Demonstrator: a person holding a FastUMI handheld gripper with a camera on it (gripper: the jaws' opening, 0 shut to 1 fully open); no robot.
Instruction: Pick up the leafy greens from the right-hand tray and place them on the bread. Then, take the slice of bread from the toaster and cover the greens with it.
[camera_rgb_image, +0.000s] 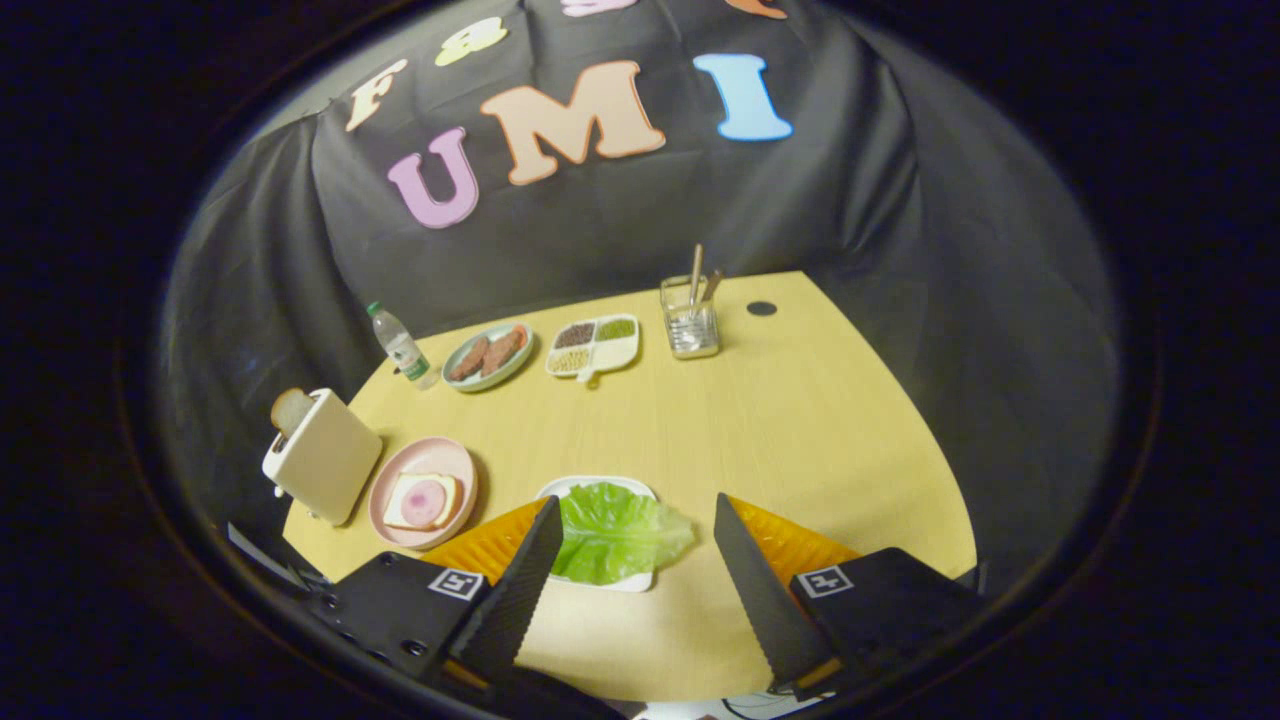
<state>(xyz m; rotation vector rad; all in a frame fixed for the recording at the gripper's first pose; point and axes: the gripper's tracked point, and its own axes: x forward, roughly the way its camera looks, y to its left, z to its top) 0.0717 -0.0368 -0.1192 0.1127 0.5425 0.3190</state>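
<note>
Greens (615, 533): one broad, crinkled light-green leaf with paler veins, lying flat on a small white tray (600, 484). The leaf overhangs the tray's right edge and covers most of it. It lies between the fingers of the gripper (635, 518), nearer the left one; the fingers stand wide apart and clamp nothing, the left fingertip just beside the leaf's left edge.

To the left of the tray, a pink plate (455, 460) holds a square slice of bread (422, 500) topped with a round pink slice. Further left stands a cream toaster (325, 455), tilted in this view, with a browned slice of toast (291, 408) rising from its slot.

All rest on a pale wooden table (780, 420). Beyond the fingers, at the far side: a small water bottle (399, 346), a green oval dish (488, 356) with two brown patties, a white divided dish (593, 346) of grains in four compartments, and a clear holder (690, 320) with upright sticks. A dark round spot (761, 308) marks the table near the holder.
</note>
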